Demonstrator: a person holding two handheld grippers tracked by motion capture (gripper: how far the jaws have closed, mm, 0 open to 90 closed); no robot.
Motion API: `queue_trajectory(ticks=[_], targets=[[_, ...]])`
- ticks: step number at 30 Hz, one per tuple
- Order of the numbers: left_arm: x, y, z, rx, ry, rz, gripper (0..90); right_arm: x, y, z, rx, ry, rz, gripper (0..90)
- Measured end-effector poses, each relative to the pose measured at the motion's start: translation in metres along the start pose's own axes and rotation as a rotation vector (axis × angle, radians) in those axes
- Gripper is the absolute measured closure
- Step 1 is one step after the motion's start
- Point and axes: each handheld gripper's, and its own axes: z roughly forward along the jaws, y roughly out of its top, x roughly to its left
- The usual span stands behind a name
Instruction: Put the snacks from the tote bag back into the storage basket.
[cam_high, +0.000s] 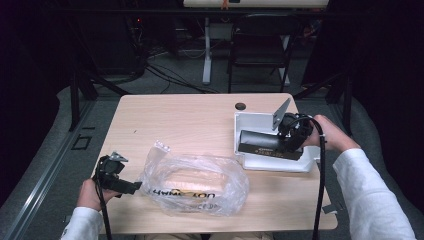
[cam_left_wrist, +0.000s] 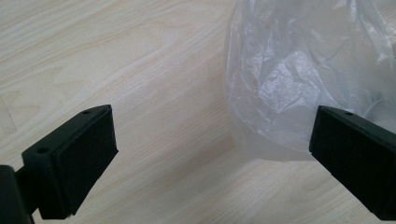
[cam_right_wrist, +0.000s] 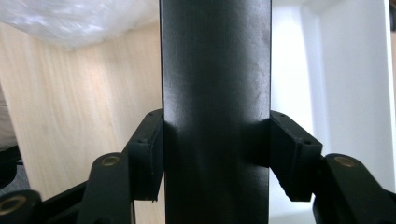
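The right gripper (cam_high: 280, 142) has its fingers clamped on a black box (cam_high: 262, 141) above the white tray (cam_high: 250, 122), apparently bound for the plastic bag (cam_high: 195, 182); the left gripper (cam_high: 131, 187) waits released beside the bag on the counter (cam_high: 190, 117).

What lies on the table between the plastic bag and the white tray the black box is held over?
Nothing: in the high view only bare table separates the plastic bag from the white tray. The right gripper holds the black box over that tray.
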Motion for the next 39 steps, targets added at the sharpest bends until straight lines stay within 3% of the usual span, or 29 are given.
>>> queue_trajectory(ticks=[4, 7, 9, 16, 23, 27, 28, 39], targets=[[0.0, 0.0, 0.0, 0.001, 0.001, -0.001, 0.6, -0.009, -0.009, 0.006, 0.02, -0.021, -0.002, 42.7], [0.0, 0.0, 0.0, -0.001, 0.002, 0.0, 0.5, -0.015, -0.016, 0.012, -0.007, -0.027, -0.007, 42.8], [0.0, 0.0, 0.0, -0.001, 0.001, 0.001, 0.5, -0.018, -0.017, 0.015, 0.016, -0.038, -0.022, 42.8], [0.0, 0.0, 0.0, -0.003, 0.002, -0.001, 0.4, -0.026, -0.018, 0.036, 0.06, -0.004, -0.025, 42.7], [0.001, 0.0, 0.0, -0.002, -0.005, -0.001, 0.4, -0.029, -0.019, 0.056, 0.065, 0.027, -0.014, 42.7], [0.001, 0.0, 0.0, 0.0, -0.006, 0.001, 0.4, -0.03, -0.018, 0.066, 0.094, 0.04, -0.033, 42.7], [0.001, 0.0, 0.001, 0.0, -0.006, 0.001, 0.4, -0.029, -0.019, 0.07, 0.076, 0.043, -0.018, 42.7], [0.0, 0.0, 0.001, 0.004, -0.01, 0.001, 0.4, -0.028, -0.016, 0.085, 0.095, 0.078, -0.048, 42.7]])
